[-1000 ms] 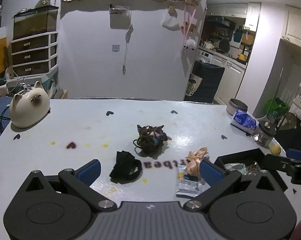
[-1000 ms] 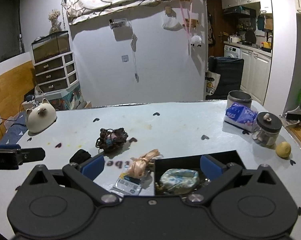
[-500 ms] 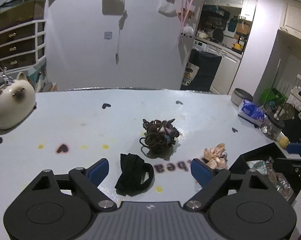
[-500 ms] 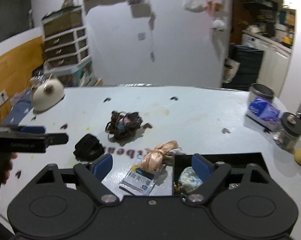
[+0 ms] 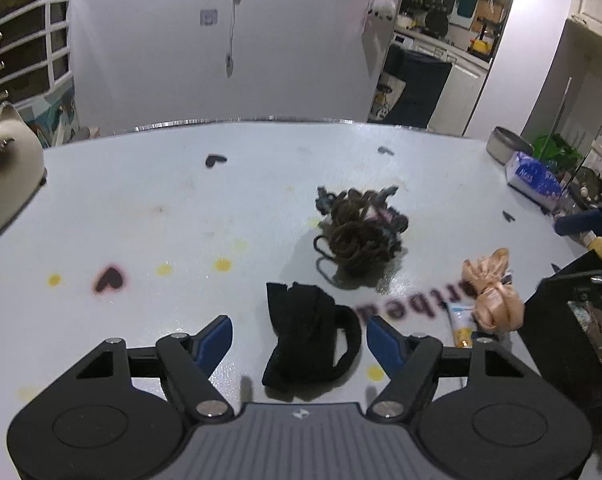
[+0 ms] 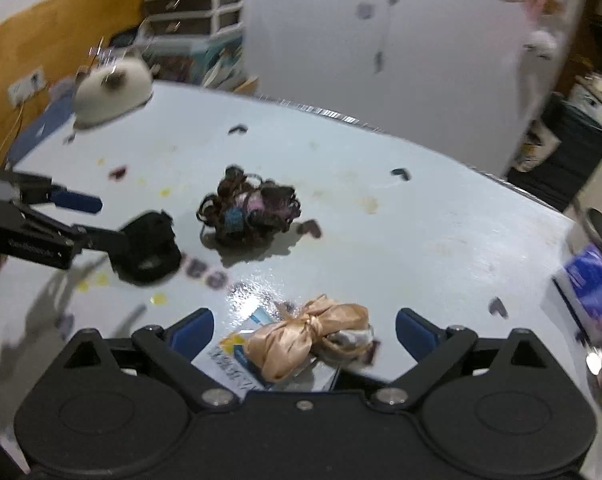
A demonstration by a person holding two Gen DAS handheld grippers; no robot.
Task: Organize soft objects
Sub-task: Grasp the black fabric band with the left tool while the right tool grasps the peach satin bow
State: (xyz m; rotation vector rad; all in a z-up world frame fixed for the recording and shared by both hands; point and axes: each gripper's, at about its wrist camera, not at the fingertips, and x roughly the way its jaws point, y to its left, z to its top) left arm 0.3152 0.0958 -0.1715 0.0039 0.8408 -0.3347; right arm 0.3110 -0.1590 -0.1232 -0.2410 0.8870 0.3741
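A black fabric band (image 5: 309,336) lies on the white table between the open fingers of my left gripper (image 5: 299,338); it also shows in the right wrist view (image 6: 151,246). A peach satin bow (image 6: 305,338) lies on a small packet (image 6: 229,364) between the open fingers of my right gripper (image 6: 304,328); it also shows in the left wrist view (image 5: 493,294). A dark tangle of hair ties (image 5: 361,230) sits mid-table, and shows in the right wrist view (image 6: 249,210) too. A black box (image 5: 573,328) stands at the right.
A cream cat figure (image 5: 5,172) sits at the far left edge. A blue tissue pack (image 5: 533,174), a round tin (image 5: 505,150) and a yellow ball (image 5: 599,245) are at the right. The left gripper (image 6: 77,216) shows in the right wrist view.
My left gripper has moved forward and lower so the black band lies between its fingers. My right gripper has swung left from the black box to over the peach bow.
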